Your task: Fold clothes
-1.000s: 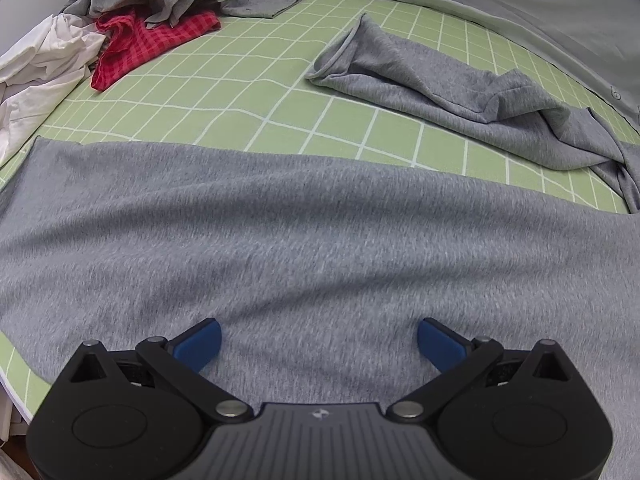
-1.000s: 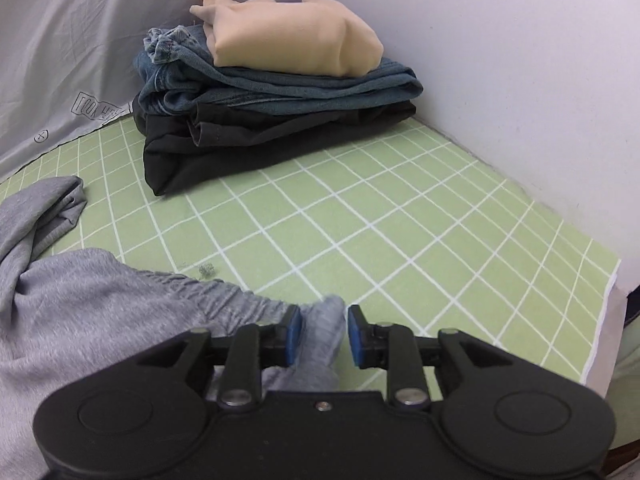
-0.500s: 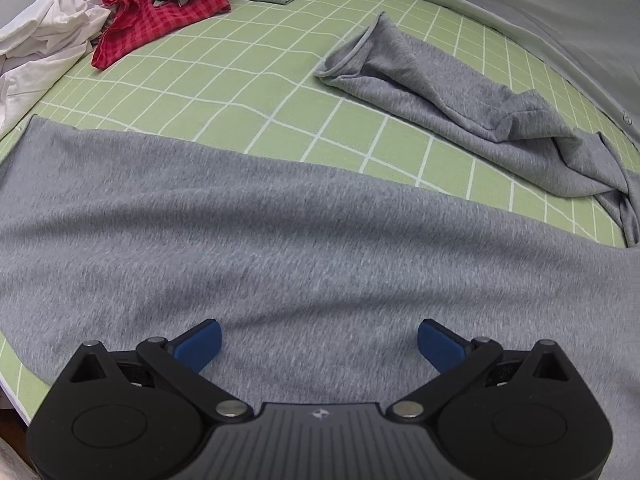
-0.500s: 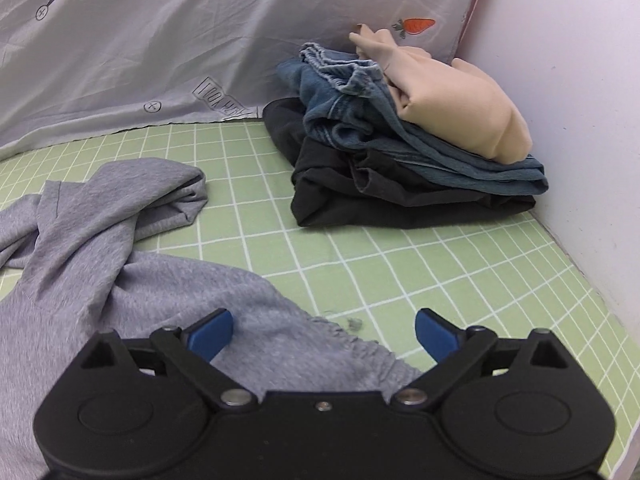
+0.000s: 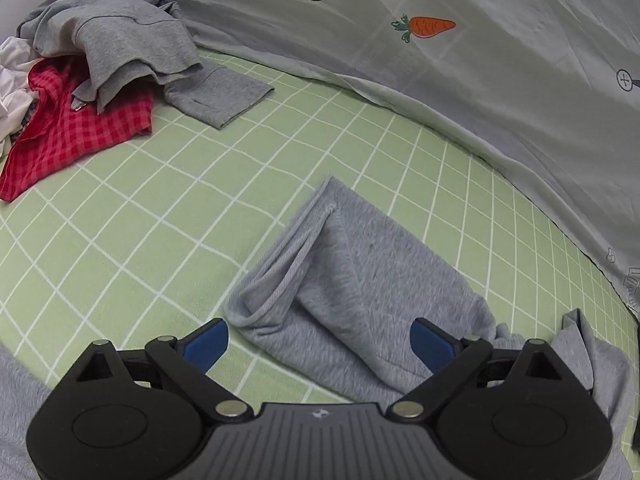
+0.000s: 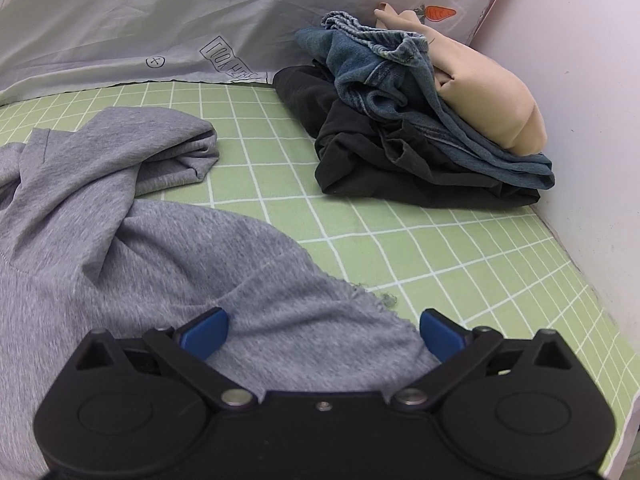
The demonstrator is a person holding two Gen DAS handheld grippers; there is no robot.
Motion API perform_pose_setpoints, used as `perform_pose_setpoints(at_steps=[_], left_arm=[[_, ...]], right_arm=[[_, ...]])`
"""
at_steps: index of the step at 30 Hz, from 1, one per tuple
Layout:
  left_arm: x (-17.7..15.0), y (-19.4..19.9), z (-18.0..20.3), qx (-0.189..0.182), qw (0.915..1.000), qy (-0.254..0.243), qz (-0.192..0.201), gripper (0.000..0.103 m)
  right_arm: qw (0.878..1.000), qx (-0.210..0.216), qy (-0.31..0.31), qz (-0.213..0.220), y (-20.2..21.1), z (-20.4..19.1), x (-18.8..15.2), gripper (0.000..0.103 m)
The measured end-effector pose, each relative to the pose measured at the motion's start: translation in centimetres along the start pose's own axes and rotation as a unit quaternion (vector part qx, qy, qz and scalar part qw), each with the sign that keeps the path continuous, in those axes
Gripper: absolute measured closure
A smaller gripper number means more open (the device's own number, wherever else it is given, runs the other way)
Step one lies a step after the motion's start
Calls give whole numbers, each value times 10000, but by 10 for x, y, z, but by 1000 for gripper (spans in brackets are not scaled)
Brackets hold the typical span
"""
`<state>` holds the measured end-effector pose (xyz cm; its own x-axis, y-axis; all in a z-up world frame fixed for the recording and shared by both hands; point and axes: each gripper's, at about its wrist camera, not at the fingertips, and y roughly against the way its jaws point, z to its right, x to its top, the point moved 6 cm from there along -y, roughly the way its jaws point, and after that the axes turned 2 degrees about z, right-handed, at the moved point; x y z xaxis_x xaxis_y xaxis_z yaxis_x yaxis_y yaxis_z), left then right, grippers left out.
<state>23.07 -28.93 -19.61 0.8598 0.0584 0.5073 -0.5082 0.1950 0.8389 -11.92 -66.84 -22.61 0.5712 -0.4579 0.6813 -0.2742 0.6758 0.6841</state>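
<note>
At 2 o'clock in the right wrist view, against the wall (image 6: 592, 92), a stack of folded clothes (image 6: 420, 128) sat finished: dark garment at the bottom, jeans over it, beige piece on top. That part of the job looked done.

Still to do, judging from both views:
- Grey sweatshirt (image 6: 132, 264) lay spread and rumpled on the green checked sheet (image 6: 460, 264), filling the 7 to 9 o'clock part of the right view. Not folded yet.
- Its sleeve (image 5: 360, 276) ran loose across the sheet near centre of the left view, cuff end toward 9 o'clock.
- Pile of unfolded laundry at 10 o'clock in the left view: another grey top (image 5: 120, 40), red checked cloth (image 5: 76, 128), white fabric (image 5: 14, 76) at the edge. Untouched.

My read: roughly mid-task, one garment in work, several waiting.

Claws:
- Left gripper (image 5: 320, 340) was wide but its jaws were closing. Sleeve cuff lay between the blue pads in the view; pads not pressing on it, nothing held.
- Right gripper (image 6: 322, 332) had its jaws opening to full width. Sweatshirt hem, gathered edge at 3 o'clock of the claw, lay under and between the pads; no grip on it. Whether the pads brushed the cloth I couldn't tell.
</note>
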Motion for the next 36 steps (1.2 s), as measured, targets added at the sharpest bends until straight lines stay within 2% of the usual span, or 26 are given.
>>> perform_pose_setpoints(at_steps=[2,4,5,6,7,8,10,16,18,24,27,29,31,33,36], left_arm=[[6,-12,-2,104,9999,80,-37,25],[9,-20,-4,184,9998,122,-11,34],[10,-21,-3,211,9997,67,38,50],[11,-22,-3,289,9995,9,83,55],[12,-22,-4,374,9992,-47,126,71],[12,-22,-6,404,9990,-34,165,83],[9,-20,-16,374,9989,87,283,93],[5,1,-65,800,9952,16,573,95],[9,11,-91,1011,9924,190,669,95],[24,49,-181,1695,9751,1007,1017,95],[21,62,-208,1881,9694,1196,1032,95],[14,65,-217,1887,9697,1202,976,95],[4,66,-218,1858,9724,1097,890,95],[-6,64,-217,1901,9734,995,809,95],[-20,64,-217,1881,9726,1143,746,95]], right_arm=[[10000,-12,-33,25,-1,0,0,0],[10000,-30,-16,52,0,-1,0,0],[10000,-37,-15,61,0,-1,0,0],[10000,-42,-29,70,0,-1,-1,0],[9999,-47,-44,78,0,-1,-1,0],[9999,-53,-59,88,1,-1,-1,0],[9998,-70,-98,167,1,-1,-2,0],[9993,-48,-36,359,3,-1,-6,0],[9992,21,-96,388,2,1,-7,0],[9984,75,-149,538,3,2,-12,0],[9994,0,-57,351,3,1,-8,0],[9998,-24,72,185,3,-1,-3,1],[9996,46,122,231,7,-3,7,6],[9988,192,-18,456,12,-6,22,6],[9970,408,-109,644,10,-15,47,6]])
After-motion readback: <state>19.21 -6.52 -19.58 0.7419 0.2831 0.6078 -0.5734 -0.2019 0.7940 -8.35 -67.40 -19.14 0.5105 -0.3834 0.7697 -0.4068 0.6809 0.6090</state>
